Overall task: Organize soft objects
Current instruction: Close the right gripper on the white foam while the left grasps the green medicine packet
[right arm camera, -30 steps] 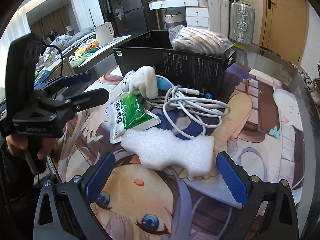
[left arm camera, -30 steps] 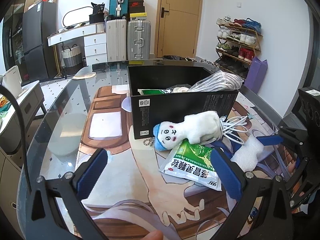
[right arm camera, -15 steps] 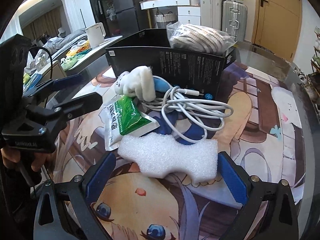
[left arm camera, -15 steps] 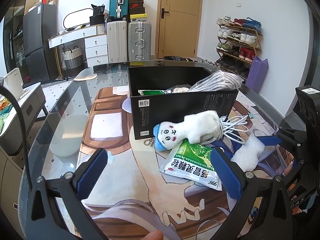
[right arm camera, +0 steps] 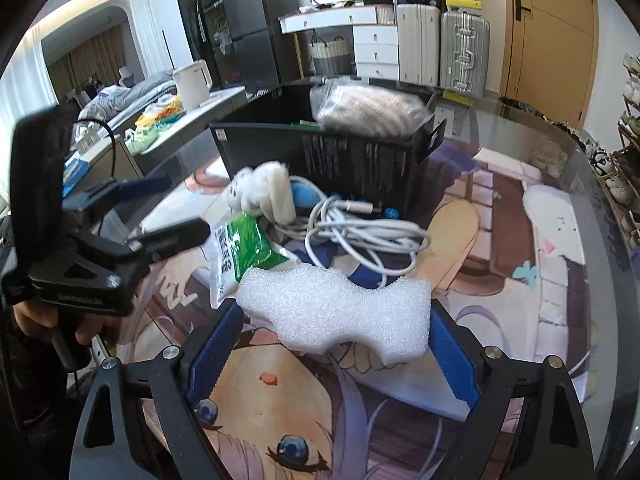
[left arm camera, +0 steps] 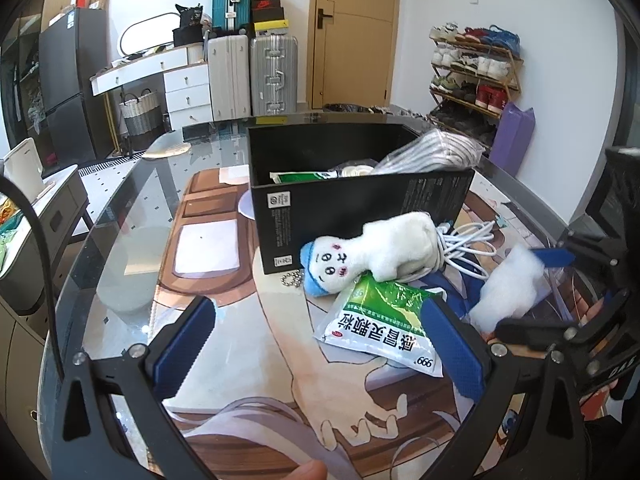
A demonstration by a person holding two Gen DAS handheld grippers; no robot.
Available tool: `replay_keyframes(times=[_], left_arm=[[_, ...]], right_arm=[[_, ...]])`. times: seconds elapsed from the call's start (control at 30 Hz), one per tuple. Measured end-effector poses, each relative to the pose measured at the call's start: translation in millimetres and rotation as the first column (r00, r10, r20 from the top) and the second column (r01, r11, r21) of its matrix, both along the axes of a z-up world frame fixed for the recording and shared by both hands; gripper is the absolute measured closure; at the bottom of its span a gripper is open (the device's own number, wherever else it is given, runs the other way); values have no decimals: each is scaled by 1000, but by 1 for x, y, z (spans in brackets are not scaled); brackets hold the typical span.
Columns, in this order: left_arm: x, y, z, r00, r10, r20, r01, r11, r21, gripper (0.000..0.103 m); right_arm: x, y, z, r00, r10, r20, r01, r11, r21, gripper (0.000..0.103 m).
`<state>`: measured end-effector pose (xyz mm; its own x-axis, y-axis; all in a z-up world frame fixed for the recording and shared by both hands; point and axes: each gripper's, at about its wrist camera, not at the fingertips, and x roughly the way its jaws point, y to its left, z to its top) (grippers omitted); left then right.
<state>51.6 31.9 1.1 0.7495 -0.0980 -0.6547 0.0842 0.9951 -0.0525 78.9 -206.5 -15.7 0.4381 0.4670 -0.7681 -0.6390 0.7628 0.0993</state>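
Right wrist view: wavy white foam block point(right arm camera: 336, 312) crosswise between right gripper point(right arm camera: 334, 354) fingers point(right arm camera: 212, 350), closing on its ends; left gripper point(left arm camera: 320, 344) wide open, empty.

Both tools same build: matte black frame, two triangulated arms with triangular cut-outs, silver round screws at the joints. Left gripper point(left arm camera: 316, 344): blue ribbed pads point(left arm camera: 184, 350) on the inner faces of the fingers, black cable point(left arm camera: 38, 248) looping up at the left edge. Right gripper point(right arm camera: 334, 354): same blue pads point(right arm camera: 452, 360), serrated inner edge, two silver screws per arm. From the right wrist view, the left tool's body is a black block with faint white lettering on the side, black pistol-style handle, tall black box on top. Hand point(right arm camera: 52, 318) on that handle; dark sleeve below it.
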Motion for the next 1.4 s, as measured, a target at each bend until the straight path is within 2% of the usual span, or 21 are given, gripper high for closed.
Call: replay_keyframes(times=[0.3, 0.5, 0.73, 0.9, 1.03, 1.1, 1.4], left_arm=[[4, -25, 0, 995, -78, -66, 83, 994, 75, 0], [12, -36, -11, 983, -117, -143, 127, 990, 65, 0], [22, -41, -13, 975, -132, -181, 148, 986, 75, 0], [26, -55, -16, 962, -175, -208, 199, 975, 101, 2], [27, -58, -15, 955, -209, -211, 229, 971, 73, 11], [26, -56, -14, 952, -226, -206, 243, 968, 58, 20], [17, -59, -10, 950, -253, -182, 268, 962, 62, 40]], right_arm=[[-3, -14, 19, 999, -10, 48, 7, 999, 49, 11], [-2, -18, 20, 998, -24, 57, 22, 999, 48, 11], [-1, -23, 19, 998, -33, 56, 30, 998, 50, 11], [1, -27, 19, 997, -45, 56, 42, 998, 49, 11], [2, -30, 19, 997, -52, 52, 49, 997, 53, 11], [3, -31, 19, 997, -51, 54, 48, 997, 54, 11], [2, -33, 21, 997, -50, 57, 47, 997, 57, 11]])
